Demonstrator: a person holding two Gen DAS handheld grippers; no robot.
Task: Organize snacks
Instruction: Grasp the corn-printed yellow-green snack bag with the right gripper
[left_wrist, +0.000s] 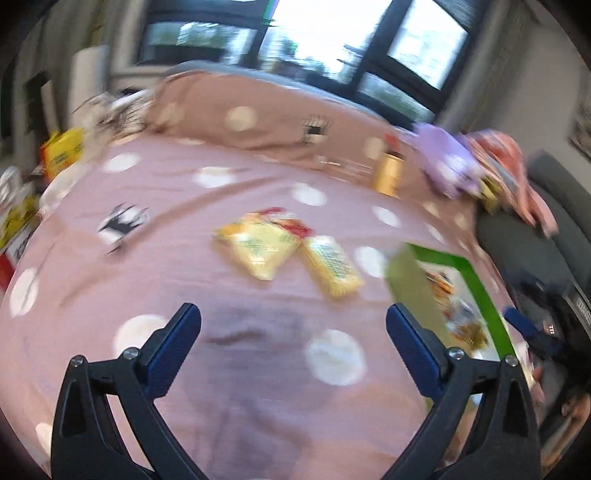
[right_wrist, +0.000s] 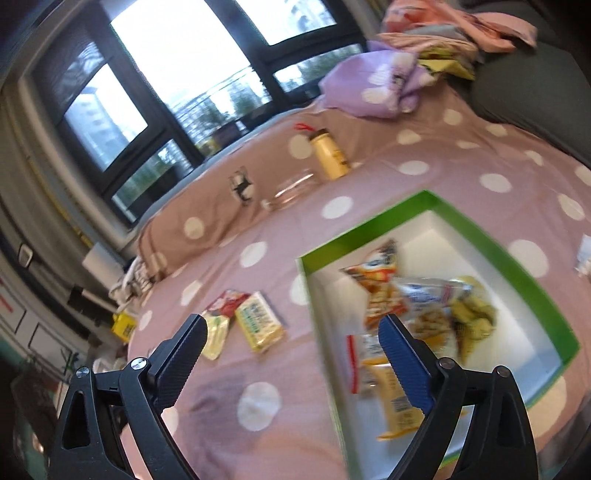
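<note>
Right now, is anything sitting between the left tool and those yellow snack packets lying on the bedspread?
Nothing visible. The left tool is open and empty, and only bare dotted bedspread lies between it and the yellow snack packets. The green box sits off to the side, not in the path.

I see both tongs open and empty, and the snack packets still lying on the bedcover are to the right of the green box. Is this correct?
Not quite. The packets on the bedcover, like the yellow packet, lie to the left of the green box, as the right wrist view shows. The left tongs and right tongs are indeed open and empty.
</note>
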